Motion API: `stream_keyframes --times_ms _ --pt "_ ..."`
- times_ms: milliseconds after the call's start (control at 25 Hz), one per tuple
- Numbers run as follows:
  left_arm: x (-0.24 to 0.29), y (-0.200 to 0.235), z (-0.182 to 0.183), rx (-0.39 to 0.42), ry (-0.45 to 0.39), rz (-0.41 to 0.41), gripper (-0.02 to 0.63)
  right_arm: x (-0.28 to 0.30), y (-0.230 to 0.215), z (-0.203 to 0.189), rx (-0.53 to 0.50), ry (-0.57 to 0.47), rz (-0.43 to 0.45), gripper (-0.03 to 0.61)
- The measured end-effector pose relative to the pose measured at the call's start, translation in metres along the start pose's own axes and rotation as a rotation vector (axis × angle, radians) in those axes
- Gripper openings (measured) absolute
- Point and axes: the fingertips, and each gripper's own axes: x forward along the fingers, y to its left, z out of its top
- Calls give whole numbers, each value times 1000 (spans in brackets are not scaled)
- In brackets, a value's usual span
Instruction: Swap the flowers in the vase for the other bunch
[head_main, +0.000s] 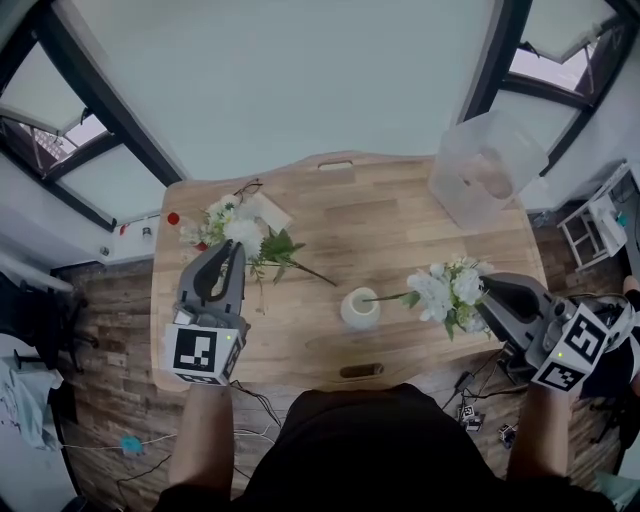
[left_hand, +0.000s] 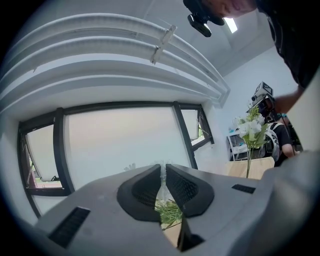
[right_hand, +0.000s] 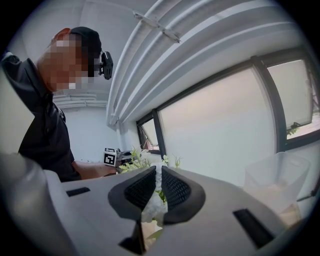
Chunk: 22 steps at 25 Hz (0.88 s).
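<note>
A small white vase (head_main: 360, 308) stands near the middle of the wooden table (head_main: 400, 220). My right gripper (head_main: 487, 288) comes in level from the right, shut on a bunch of white flowers (head_main: 446, 290). Its thin stem reaches left to the vase's mouth. White petals (right_hand: 151, 210) show between the right gripper's (right_hand: 158, 170) nearly closed jaws. My left gripper (head_main: 235, 250) is at the table's left, shut on the other bunch (head_main: 243, 232), white blooms with green leaves and a stem trailing right. Green leaves (left_hand: 168, 211) show between the left gripper's (left_hand: 163, 167) jaws.
A clear plastic tub (head_main: 486, 166) stands at the table's back right corner. A small red thing (head_main: 173, 218) and a white sheet (head_main: 266, 211) lie near the left bunch. Cables lie on the floor under the table's near edge.
</note>
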Motion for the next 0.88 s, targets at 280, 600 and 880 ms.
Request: stream_keyframes --times_ms 280,600,880 --pt "-8 8 -7 -6 11 25 34 19 2 -6 -20 49 41 52" --pt "-15 8 -11 -15 25 51 34 35 -5 -12 -53 97 69 53" --pt "-21 11 -14 -25 47 68 34 50 -4 -17 -76 143 103 52"
